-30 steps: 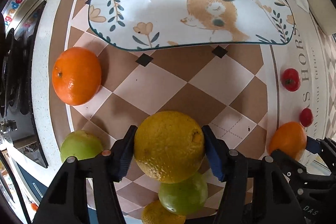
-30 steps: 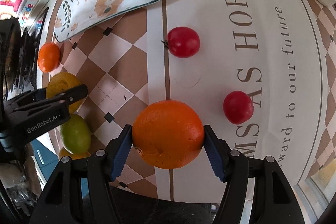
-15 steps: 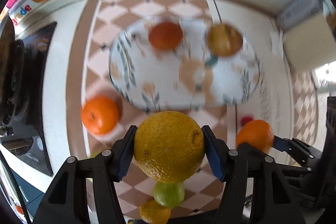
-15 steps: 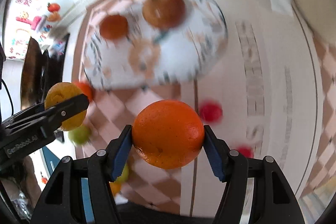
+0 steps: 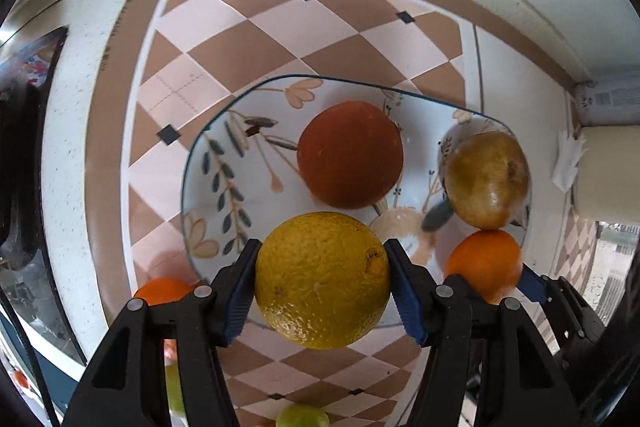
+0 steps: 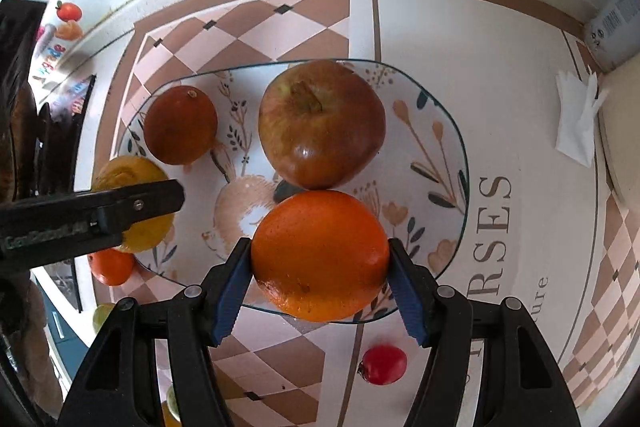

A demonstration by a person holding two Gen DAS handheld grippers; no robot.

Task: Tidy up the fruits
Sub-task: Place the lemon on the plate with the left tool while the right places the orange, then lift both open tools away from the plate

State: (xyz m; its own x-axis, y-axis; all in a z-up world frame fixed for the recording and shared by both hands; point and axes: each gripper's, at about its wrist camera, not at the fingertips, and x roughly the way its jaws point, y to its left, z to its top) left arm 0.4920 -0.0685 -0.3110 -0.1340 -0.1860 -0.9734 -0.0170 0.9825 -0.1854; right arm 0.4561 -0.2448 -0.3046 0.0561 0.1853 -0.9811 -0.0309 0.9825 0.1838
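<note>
My left gripper (image 5: 322,281) is shut on a yellow orange (image 5: 322,279) and holds it above the near edge of the floral plate (image 5: 208,195). My right gripper (image 6: 320,257) is shut on a bright orange (image 6: 320,255), held over the plate's near side (image 6: 448,195). On the plate lie a dark orange (image 5: 350,155) (image 6: 180,125) and a brownish apple (image 5: 486,179) (image 6: 320,123). The right gripper's orange also shows in the left wrist view (image 5: 484,263); the left gripper's fruit shows in the right wrist view (image 6: 132,203).
On the checked mat lie a loose orange (image 5: 164,291) (image 6: 110,265), a green fruit (image 5: 302,415) and a red tomato (image 6: 382,365). A white tissue (image 6: 578,119) and a pale container (image 5: 608,175) stand at the right. The wall edge runs behind the plate.
Both grippers have lifted and moved forward with their fruits, from over the mat to over the plate's near edge. The plate now fills the middle of both views.
</note>
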